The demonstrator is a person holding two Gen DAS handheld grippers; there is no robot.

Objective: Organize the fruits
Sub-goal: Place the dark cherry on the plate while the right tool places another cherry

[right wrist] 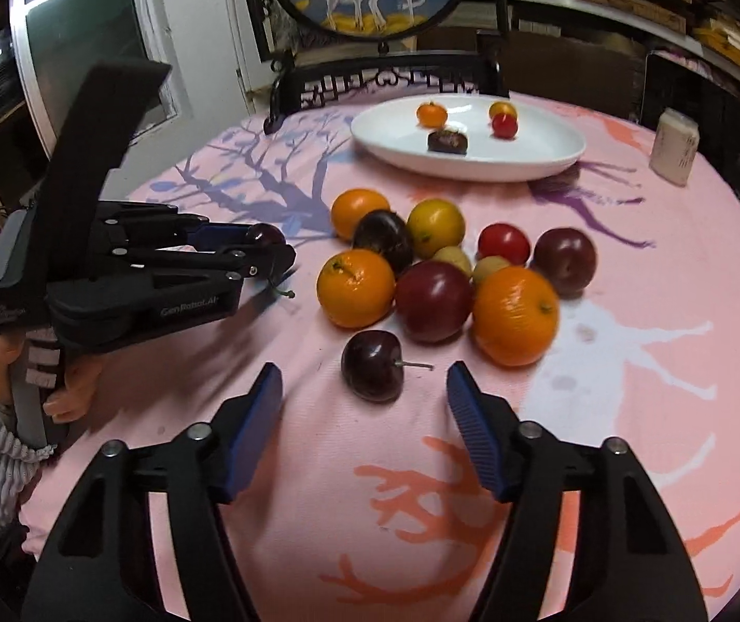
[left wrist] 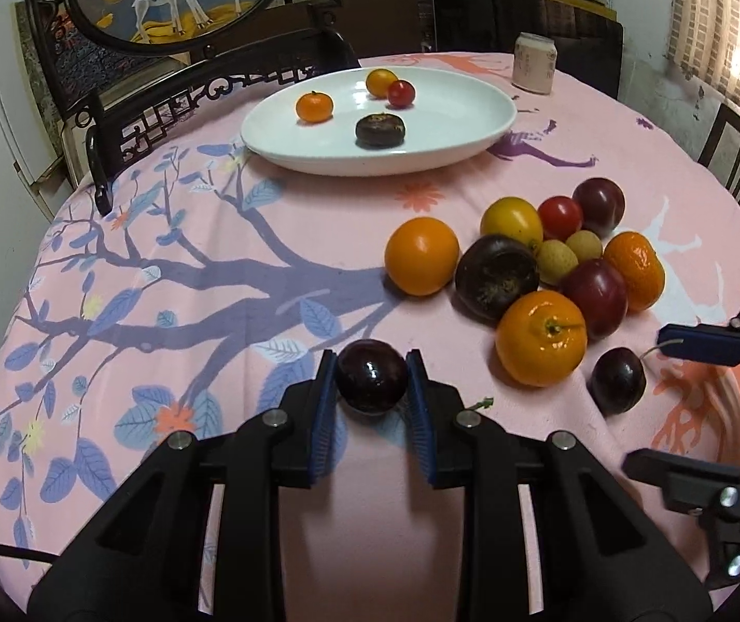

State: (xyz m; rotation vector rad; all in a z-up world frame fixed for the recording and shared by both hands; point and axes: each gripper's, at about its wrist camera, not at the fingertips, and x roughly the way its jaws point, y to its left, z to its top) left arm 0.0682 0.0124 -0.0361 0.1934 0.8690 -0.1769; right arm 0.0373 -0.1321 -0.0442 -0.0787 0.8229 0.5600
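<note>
From the left wrist camera, the left gripper (left wrist: 372, 381) has its blue-padded fingers clamped on a dark cherry (left wrist: 371, 374), held low over the pink printed tablecloth (left wrist: 214, 259) of the table. Beyond it to the right lies a heap of fruit: oranges, dark red plums, a red tomato, a yellow fruit, two small tan longans and a dark brown round fruit, all touching one another. A second cherry (left wrist: 617, 381) with a stem lies on the cloth just beside the nearest orange (left wrist: 541, 338). The right gripper (left wrist: 691, 404) comes in from the right edge, one finger above that cherry's stem. At the far side sits a white plate (left wrist: 452, 140) carrying a small orange, a yellow fruit, a red tomato and a dark brown fruit. A pale can (left wrist: 534, 69) stands behind the plate.

From the right wrist camera, the right gripper (right wrist: 364, 389) has its fingers apart, with the second cherry (right wrist: 372, 365) lying on the cloth between the fingertips, touched by neither. The left gripper (right wrist: 266, 246) is at the left, gripped by a hand (right wrist: 66, 389) in a ribbed grey sleeve, with its cherry (right wrist: 264, 234) at the tips. The white plate (right wrist: 551, 155) is well beyond the heap.
</note>
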